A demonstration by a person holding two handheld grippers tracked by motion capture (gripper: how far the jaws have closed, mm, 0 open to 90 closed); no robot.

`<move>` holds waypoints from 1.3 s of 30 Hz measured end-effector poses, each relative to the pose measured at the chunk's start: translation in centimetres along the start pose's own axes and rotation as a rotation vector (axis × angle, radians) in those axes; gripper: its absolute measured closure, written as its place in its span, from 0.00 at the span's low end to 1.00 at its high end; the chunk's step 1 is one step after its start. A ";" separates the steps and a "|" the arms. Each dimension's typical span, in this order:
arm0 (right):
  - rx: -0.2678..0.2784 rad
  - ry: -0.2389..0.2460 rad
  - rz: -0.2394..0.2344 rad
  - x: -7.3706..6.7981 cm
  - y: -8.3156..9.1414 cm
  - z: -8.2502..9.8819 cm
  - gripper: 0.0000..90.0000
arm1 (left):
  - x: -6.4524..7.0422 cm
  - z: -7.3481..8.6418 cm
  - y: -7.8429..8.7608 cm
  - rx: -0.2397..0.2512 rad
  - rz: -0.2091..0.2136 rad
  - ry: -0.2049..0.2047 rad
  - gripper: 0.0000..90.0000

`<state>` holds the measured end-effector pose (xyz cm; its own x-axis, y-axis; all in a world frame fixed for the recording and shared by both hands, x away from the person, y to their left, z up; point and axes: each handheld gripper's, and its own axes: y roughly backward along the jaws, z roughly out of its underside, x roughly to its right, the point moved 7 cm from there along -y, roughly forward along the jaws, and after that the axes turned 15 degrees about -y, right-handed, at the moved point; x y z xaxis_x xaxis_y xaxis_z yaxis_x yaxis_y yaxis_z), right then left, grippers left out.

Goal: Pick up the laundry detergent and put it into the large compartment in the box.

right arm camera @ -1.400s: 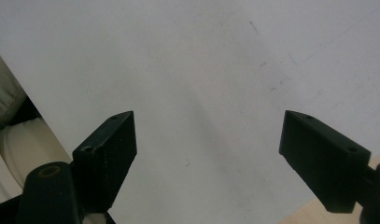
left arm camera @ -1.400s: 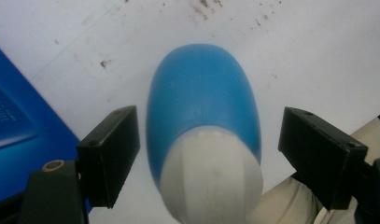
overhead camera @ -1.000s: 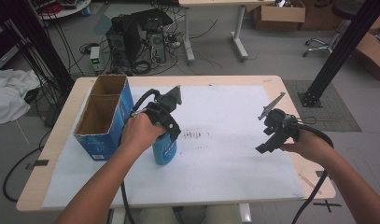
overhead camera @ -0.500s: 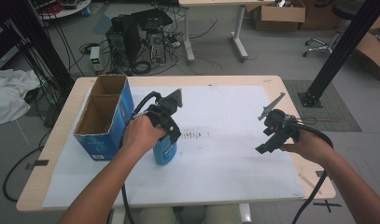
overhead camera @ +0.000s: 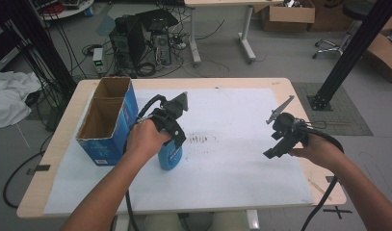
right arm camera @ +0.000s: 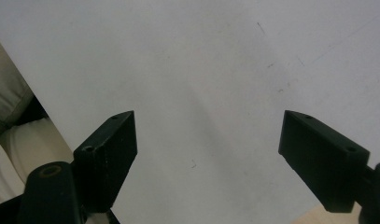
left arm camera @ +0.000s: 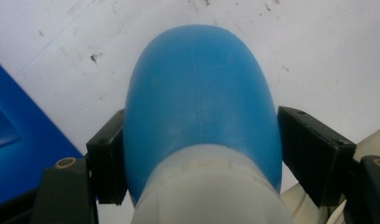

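1. The left tongs (left arm camera: 197, 154) straddle a blue bottle (left arm camera: 201, 98) standing upright on the white sheet (overhead camera: 232, 159) of the tabletop (overhead camera: 280, 84), just beside a blue cardboard box (overhead camera: 107, 125); their jaws have just been closing, and now both touch the bottle's sides.
2. The right tongs (right arm camera: 206, 154) hover wide open and empty, well apart from the bottle.
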<state>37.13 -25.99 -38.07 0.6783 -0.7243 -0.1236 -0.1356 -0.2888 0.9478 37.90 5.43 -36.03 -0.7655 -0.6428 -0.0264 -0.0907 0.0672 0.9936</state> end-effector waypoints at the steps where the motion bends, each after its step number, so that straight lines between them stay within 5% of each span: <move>1: -0.001 0.003 0.000 0.0 0.0 0.0 0.21 | 0.0 0.0 0.0 -0.002 0.000 -0.002 0.29; 39: -0.008 0.003 -0.007 -0.1 -0.4 0.1 0.21 | -0.3 0.1 0.1 0.018 -0.037 0.013 0.39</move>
<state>37.00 -25.86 -38.48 0.6812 -0.7204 -0.1300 -0.1246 -0.2890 0.9492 38.07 5.72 -35.94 -0.7534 -0.6547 -0.0612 -0.1299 0.0569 0.9899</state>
